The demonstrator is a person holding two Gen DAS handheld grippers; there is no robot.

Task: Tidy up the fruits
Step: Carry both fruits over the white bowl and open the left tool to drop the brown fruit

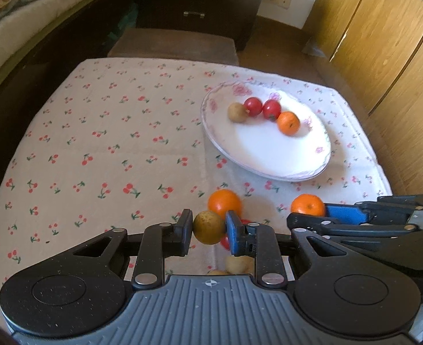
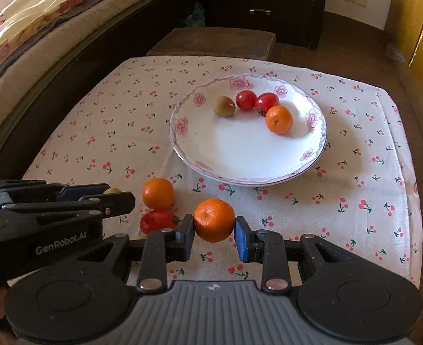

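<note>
A white flowered plate (image 1: 271, 155) (image 2: 240, 155) on the cherry-print cloth holds a brown fruit (image 2: 223, 105), two red tomatoes (image 2: 246, 100) and an orange (image 2: 279, 119). My left gripper (image 1: 208, 228) is shut on a brown-green fruit (image 1: 209, 227), near the cloth's front. My right gripper (image 2: 214, 231) is shut on an orange (image 2: 214, 220) (image 1: 307, 204), right of the left one. On the cloth between them lie another orange (image 1: 224, 202) (image 2: 157, 192) and a red tomato (image 2: 156, 220). More pale brown fruit (image 1: 238, 264) shows under the left gripper.
The table cloth (image 2: 355, 201) ends at a wooden rim. A brown stool (image 2: 214, 41) stands behind the table, a dark drawer cabinet (image 2: 263, 3) beyond. A bed (image 2: 38, 34) lies left, wooden cupboard doors (image 1: 384, 43) right.
</note>
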